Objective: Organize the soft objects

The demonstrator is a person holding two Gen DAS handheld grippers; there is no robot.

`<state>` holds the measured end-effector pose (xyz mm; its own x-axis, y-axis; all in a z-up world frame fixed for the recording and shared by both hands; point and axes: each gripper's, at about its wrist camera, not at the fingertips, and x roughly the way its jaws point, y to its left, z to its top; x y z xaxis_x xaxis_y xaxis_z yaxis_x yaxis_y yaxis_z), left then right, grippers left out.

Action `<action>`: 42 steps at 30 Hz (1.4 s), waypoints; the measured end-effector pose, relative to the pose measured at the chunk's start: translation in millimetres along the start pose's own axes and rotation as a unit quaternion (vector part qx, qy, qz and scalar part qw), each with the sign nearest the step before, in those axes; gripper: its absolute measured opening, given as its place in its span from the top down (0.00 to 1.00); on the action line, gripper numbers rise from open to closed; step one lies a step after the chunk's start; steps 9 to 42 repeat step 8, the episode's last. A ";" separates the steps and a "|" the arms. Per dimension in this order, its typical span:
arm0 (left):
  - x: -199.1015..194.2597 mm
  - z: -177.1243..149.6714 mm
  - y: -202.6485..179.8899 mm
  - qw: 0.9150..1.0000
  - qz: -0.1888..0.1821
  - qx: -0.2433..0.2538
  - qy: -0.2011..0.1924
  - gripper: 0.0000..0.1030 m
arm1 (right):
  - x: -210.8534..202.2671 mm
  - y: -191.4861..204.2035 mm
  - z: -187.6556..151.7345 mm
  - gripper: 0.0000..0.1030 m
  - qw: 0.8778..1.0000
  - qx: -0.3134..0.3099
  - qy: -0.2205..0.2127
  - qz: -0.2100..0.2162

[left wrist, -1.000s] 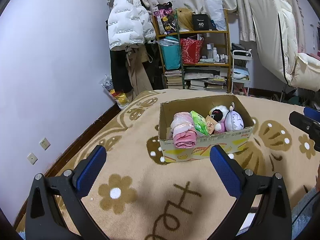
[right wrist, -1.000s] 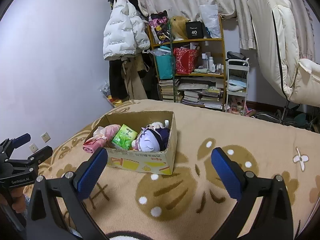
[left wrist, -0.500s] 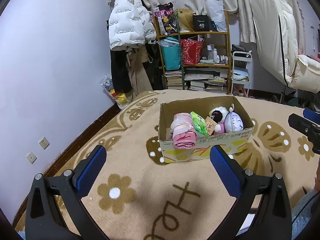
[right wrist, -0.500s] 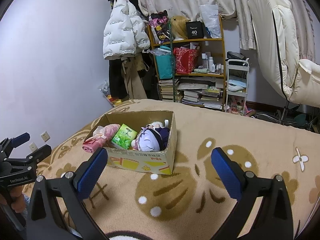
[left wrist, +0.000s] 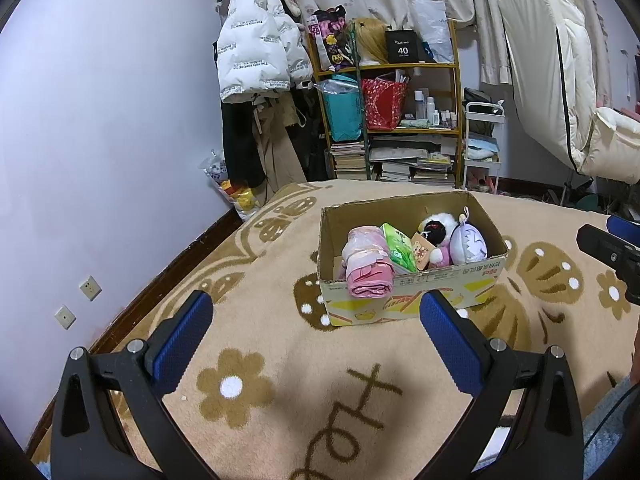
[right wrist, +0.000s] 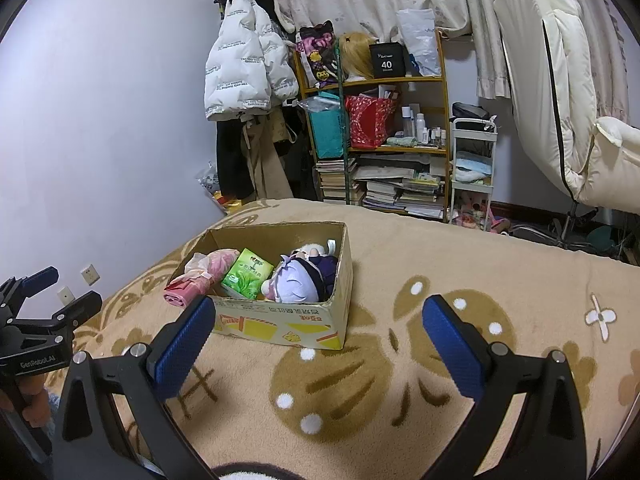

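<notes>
An open cardboard box (left wrist: 416,294) stands on the tan patterned blanket (left wrist: 260,320); it also shows in the right wrist view (right wrist: 280,324). It holds a pink bundle (left wrist: 366,264), a green packet (left wrist: 398,246), a black-and-white plush (left wrist: 436,228) and a lilac plush (left wrist: 468,244). The pink bundle (right wrist: 200,276), green packet (right wrist: 248,274) and lilac plush (right wrist: 298,282) show in the right wrist view too. My left gripper (left wrist: 316,336) is open and empty, short of the box. My right gripper (right wrist: 316,340) is open and empty, in front of the box's right corner.
A wooden shelf (left wrist: 400,120) with books, bags and bottles stands behind the bed. A white puffer jacket (left wrist: 256,52) hangs at the wall. A white cart (right wrist: 474,168) and a cream quilt (right wrist: 568,92) are at the right. The lilac wall (left wrist: 100,140) runs along the left.
Both grippers have stayed open and nearly still. The box and its contents have not moved.
</notes>
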<state>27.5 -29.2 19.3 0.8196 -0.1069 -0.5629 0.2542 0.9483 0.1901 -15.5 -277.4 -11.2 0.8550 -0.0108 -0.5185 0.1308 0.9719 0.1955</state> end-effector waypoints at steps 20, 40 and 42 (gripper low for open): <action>-1.8 -1.4 -1.7 1.000 0.005 0.008 -0.010 0.01 | -0.1 -0.4 0.0 0.00 1.000 0.000 -0.001 0.000; -1.8 -1.4 -1.7 1.000 0.005 0.008 -0.010 0.01 | -0.1 -0.4 0.0 0.00 1.000 0.000 -0.001 0.000; -1.8 -1.4 -1.7 1.000 0.005 0.008 -0.010 0.01 | -0.1 -0.4 0.0 0.00 1.000 0.000 -0.001 0.000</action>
